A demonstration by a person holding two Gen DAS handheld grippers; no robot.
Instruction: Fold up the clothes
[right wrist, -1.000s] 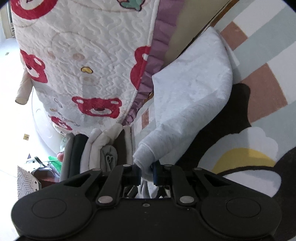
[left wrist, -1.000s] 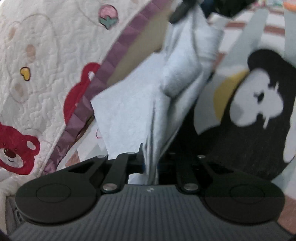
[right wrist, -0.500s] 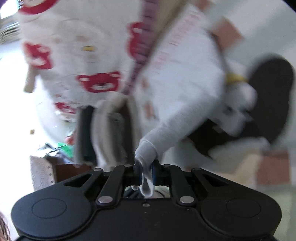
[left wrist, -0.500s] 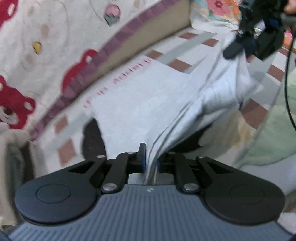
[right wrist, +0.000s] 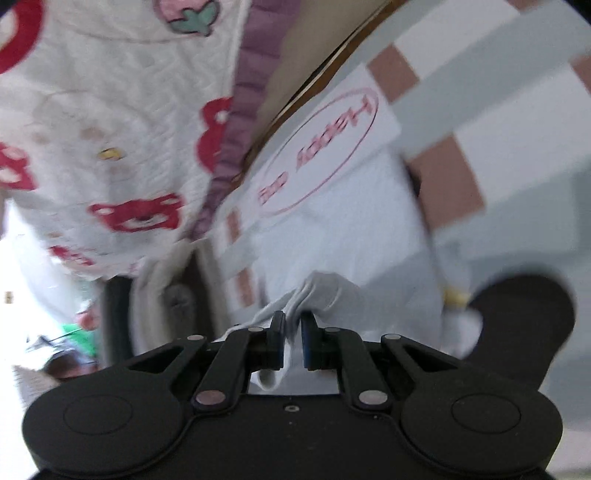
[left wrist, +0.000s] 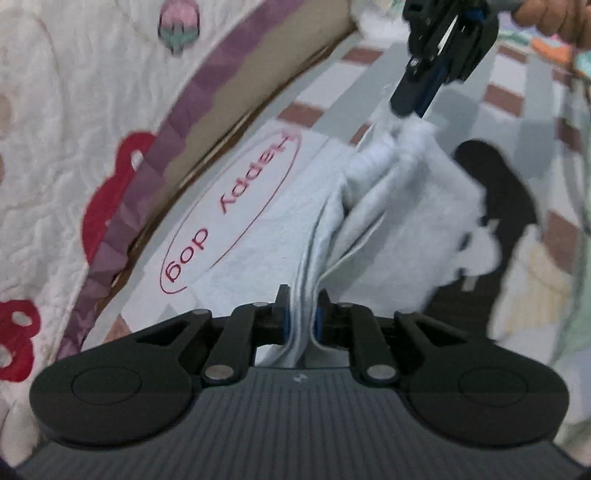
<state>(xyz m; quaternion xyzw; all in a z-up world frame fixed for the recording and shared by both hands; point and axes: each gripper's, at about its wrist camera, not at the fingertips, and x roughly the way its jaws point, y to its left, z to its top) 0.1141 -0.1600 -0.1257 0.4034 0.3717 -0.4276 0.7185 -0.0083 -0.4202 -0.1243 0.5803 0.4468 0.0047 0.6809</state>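
Between the jaws of the left gripper [left wrist: 300,314] runs a bunched fold of a pale grey-white garment [left wrist: 258,221]; the jaws stand only a narrow gap apart and are easing open a little, with the pads against the cloth on both sides. Ahead of those jaws the fold stretches up and to the right as a taut ridge, its long axis running straight to the right gripper [left wrist: 408,107], which pinches the far end from above. A hand [left wrist: 554,18] shows at the upper right edge behind that gripper.

Left of the ridge the garment lies flat on a rug [left wrist: 517,74] patterned with grey, white and brown blocks. A red oval print [left wrist: 232,214] with lettering sits on this flat part, its long axis slanting from near the left jaw up toward the right. Right of the ridge more cloth hangs loose over a black shape in the rug.

Seen from the right wrist, the right gripper [right wrist: 292,334] has its jaws close together, clamped on a gathered corner of the garment [right wrist: 332,229] that bulges just ahead of the tips. Beyond, the cloth spreads away from the jaws, the oval print [right wrist: 317,155] slanting up to the right. Left of both grippers hangs a quilt [right wrist: 110,129] with red bears and a purple frill [right wrist: 240,110].
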